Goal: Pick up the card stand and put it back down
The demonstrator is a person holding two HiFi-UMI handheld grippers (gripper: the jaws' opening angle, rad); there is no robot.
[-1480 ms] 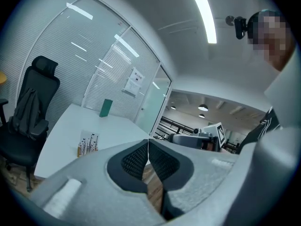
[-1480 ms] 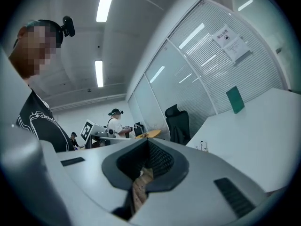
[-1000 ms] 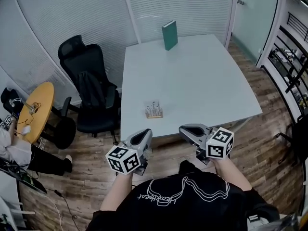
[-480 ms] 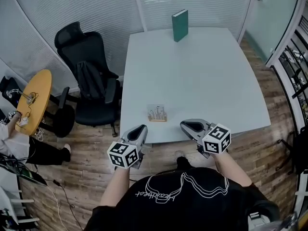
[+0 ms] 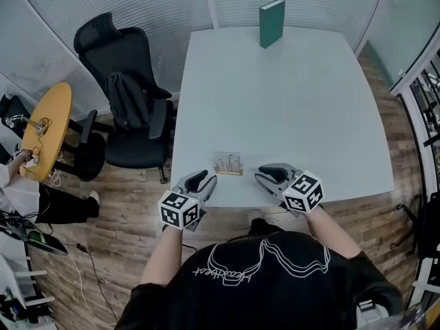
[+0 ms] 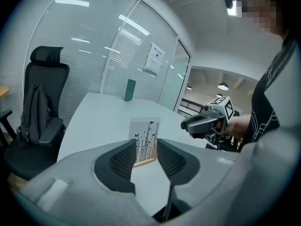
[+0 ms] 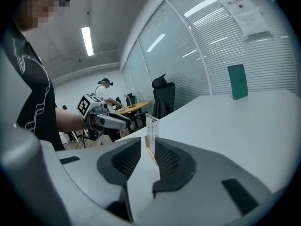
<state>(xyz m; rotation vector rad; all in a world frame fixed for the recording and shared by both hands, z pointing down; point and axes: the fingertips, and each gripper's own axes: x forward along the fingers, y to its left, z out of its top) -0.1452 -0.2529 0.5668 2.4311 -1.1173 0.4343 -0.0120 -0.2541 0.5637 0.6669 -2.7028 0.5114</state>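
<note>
The card stand [image 5: 227, 163] is a small wooden base holding a white card printed with dark stems. It stands upright near the front edge of the white table [image 5: 295, 102]. My left gripper [image 5: 204, 179] hovers at the table edge just left of it, jaws opening, nothing between them. My right gripper [image 5: 264, 176] hovers a little further off to its right, jaws also opening and empty. In the left gripper view the card stand [image 6: 144, 138] shows beyond the parted pads. In the right gripper view the card stand [image 7: 151, 126] shows edge-on beyond that gripper's jaws.
A green book [image 5: 271, 13] stands upright at the table's far edge. A black office chair [image 5: 120, 98] with a backpack sits left of the table. Further left are a round yellow table [image 5: 45, 135] and a seated person [image 5: 17, 201]. Wooden floor surrounds the table.
Both grippers have moved forward to the table's front edge, closer to the card stand on either side. The head view has shifted forward over the table.
</note>
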